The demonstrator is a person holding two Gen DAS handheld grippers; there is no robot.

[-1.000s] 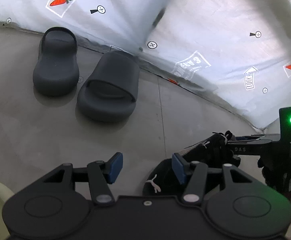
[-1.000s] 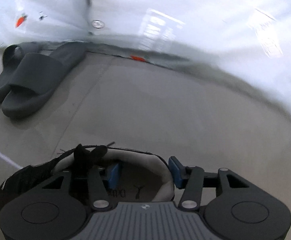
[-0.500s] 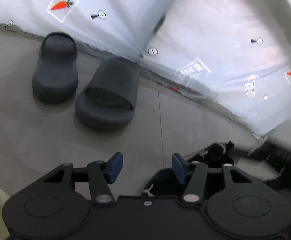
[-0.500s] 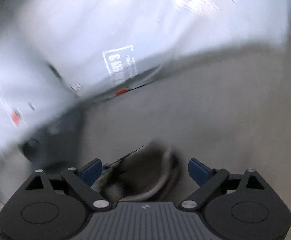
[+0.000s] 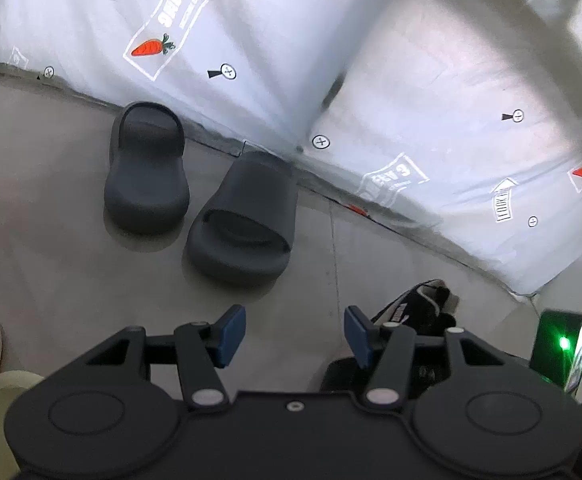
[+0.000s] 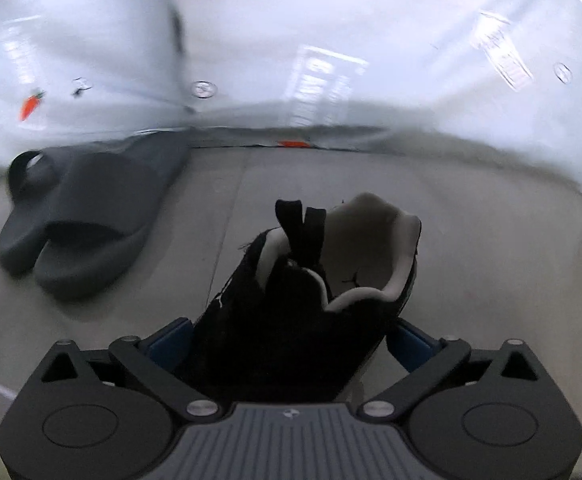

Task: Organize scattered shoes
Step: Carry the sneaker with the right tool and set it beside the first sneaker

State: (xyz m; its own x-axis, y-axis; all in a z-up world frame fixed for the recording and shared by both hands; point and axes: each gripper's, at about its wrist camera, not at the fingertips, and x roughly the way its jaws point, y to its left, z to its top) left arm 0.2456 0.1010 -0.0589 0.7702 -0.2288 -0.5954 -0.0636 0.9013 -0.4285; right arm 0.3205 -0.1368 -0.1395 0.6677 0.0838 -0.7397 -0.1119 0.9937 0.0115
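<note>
Right wrist view shows the right tool (image 6: pixel 291 340) with its jaws spread wide around a black lace-up sneaker with a pale lining (image 6: pixel 311 288); blue pads flank the shoe's sides, but the blur leaves it unclear whether they press on it or merely bracket it. The sneaker sits on the grey tiled floor (image 6: pixel 471 240), toe toward the camera, heel collar raised. Left wrist view shows the left tool (image 5: pixel 295 330) half open and empty, hanging above bare floor, with the sneaker just beside its right finger. Two dark grey moulded foam slides (image 5: pixel 147 176) (image 5: pixel 247 228) lie side by side near the wall, pointing opposite ways, the nearer one tilted off line. A likely risk: if the wide jaws close on the soft upper rather than the sole, the sneaker could fold, twist or slip free when lifted. White plastic sheeting printed with carrots and arrows (image 5: pixel 431 80) covers the walls down to the floor.
</note>
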